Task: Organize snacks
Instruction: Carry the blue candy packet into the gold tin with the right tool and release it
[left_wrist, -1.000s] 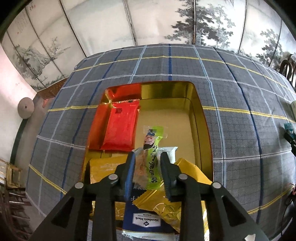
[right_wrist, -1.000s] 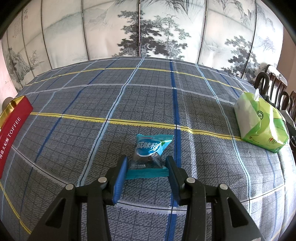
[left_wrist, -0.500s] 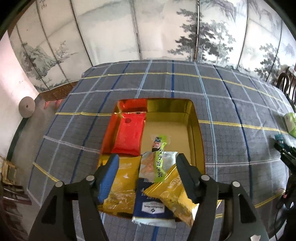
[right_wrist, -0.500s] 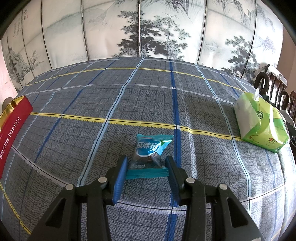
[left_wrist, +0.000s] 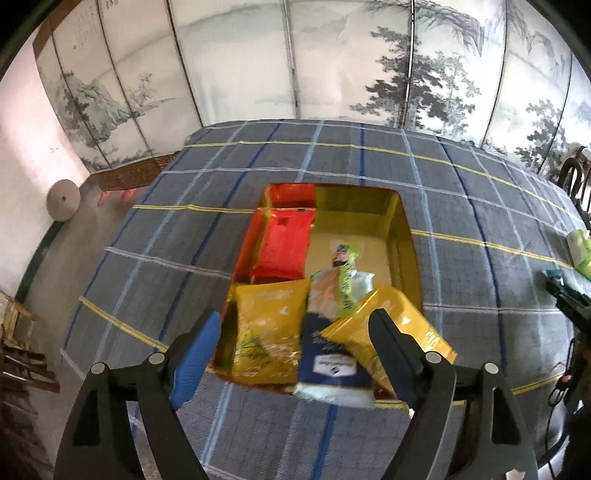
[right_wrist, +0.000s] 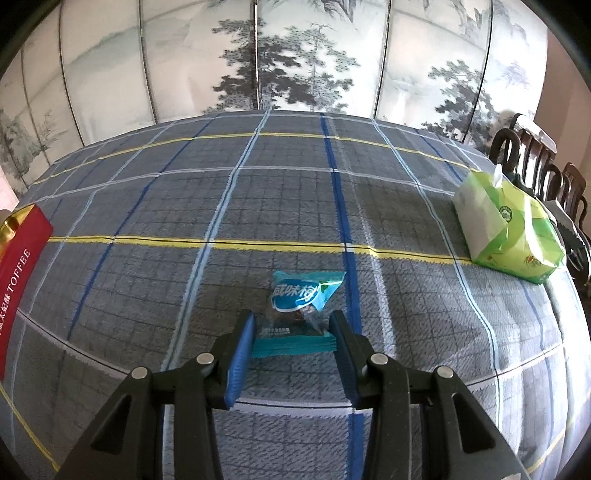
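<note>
In the left wrist view a gold-lined red box (left_wrist: 402, 236) sits on the checked tablecloth. It holds a red packet (left_wrist: 284, 243), two yellow packets (left_wrist: 266, 328), a dark blue packet (left_wrist: 332, 365) and a green-striped snack packet (left_wrist: 341, 284). My left gripper (left_wrist: 295, 336) is open and empty, raised above the box's near end. In the right wrist view a teal snack packet (right_wrist: 299, 302) lies on the cloth. My right gripper (right_wrist: 291, 332) has its jaws on either side of the packet's near end, touching its edges.
A green and white tissue pack (right_wrist: 506, 229) lies at the right of the table. The red box side reading TOFFEE (right_wrist: 14, 273) is at the far left. Dark wooden chairs (right_wrist: 535, 166) stand beyond the right edge. A painted folding screen (right_wrist: 295, 55) backs the table.
My left gripper opened, let go of the green-striped packet into the box, and pulled up and back. The right gripper and teal packet have not moved.
</note>
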